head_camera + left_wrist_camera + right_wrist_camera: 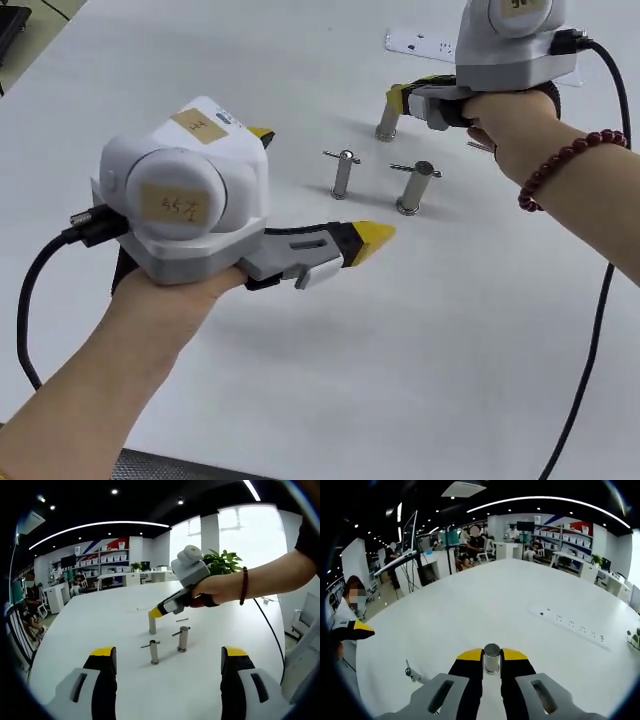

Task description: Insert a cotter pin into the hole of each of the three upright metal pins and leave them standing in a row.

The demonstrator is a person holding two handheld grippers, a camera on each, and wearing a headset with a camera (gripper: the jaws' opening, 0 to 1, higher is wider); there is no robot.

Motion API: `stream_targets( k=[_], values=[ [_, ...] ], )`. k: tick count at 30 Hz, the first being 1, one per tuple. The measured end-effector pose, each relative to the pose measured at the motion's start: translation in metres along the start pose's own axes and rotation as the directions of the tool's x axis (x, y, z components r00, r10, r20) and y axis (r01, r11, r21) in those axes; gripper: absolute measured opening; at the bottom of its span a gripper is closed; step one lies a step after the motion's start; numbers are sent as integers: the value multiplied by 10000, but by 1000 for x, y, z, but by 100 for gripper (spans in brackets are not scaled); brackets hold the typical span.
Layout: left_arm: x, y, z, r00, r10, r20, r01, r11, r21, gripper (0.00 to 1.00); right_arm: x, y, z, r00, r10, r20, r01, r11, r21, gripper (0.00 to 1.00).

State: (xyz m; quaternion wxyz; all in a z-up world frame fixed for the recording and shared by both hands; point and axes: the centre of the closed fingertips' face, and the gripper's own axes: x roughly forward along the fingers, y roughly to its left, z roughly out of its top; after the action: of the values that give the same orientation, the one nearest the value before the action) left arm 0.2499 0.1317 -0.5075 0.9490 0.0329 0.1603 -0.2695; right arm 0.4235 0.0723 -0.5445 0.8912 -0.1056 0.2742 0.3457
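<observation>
on the table, left pin beside right pin — third pin behind, power strip beyond

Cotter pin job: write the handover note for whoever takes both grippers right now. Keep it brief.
Left gripper: open, empty, held above the white table, short of the pins.
Right gripper: fingers shut on the top of the far metal pin, which stands upright.
Done: cotter pins sit through the near-left metal pin and the near-right metal pin.
Left: the far metal pin shows no cotter pin; fit one, then line up all three. A thin piece on the table may be it.
</observation>
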Motion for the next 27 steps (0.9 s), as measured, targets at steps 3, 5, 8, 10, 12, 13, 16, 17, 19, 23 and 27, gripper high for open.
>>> stream_targets(
  k=[3, 5, 8, 10, 12, 13, 16, 17, 19, 23, 27],
  values=[
    [0, 0, 0, 10000, -12, 12, 12, 10000, 22, 85, -7, -7, -8, 9998, -160, -100, 162, 9997, 195, 6],
    [0, 0, 0, 10000, -21, 5, 21, 10000, 17, 85, -16, -11, -14, 9995, -263, -145, 267, 9992, 300, 6],
    [0, -1, 0, 10000, -24, 8, 24, 10000, 39, 85, -27, -20, -22, 9988, -431, -240, 442, 9980, 452, 6],
    [0, -1, 0, 10000, -31, 8, 31, 10000, 45, 85, -33, -25, -26, 9983, -518, -271, 532, 9973, 514, 6],
    [0, -2, 1, 10000, -54, 20, 54, 10000, 57, 85, -40, -31, -31, 9973, -644, -345, 663, 9961, 590, 6],
    [0, -2, 1, 10000, -64, 22, 63, 10000, 60, 85, -46, -34, -34, 9968, -708, -369, 730, 9954, 622, 6],
    [0, -3, 1, 10000, -82, 11, 82, 9999, 105, 85, -57, -37, -41, 9958, -810, -423, 839, 9938, 728, 6],
    [0, -4, 1, 10000, -93, -8, 93, 9999, 104, 85, -61, -37, -44, 9955, -830, -452, 862, 9935, 744, 6],
    [0, -4, 1, 10000, -87, -21, 87, 9999, 133, 85, -65, -44, -48, 9946, -884, -535, 925, 9925, 798, 6],
    [-1, -4, 1, 10000, -95, -11, 95, 9999, 135, 85, -82, -36, -59, 9935, -957, -621, 1027, 9873, 1214, 6],
    [-1, -4, 1, 10000, -92, -28, 93, 9999, 129, 85, -99, -35, -70, 9925, -989, -724, 1074, 9865, 1237, 6]
  ],
)
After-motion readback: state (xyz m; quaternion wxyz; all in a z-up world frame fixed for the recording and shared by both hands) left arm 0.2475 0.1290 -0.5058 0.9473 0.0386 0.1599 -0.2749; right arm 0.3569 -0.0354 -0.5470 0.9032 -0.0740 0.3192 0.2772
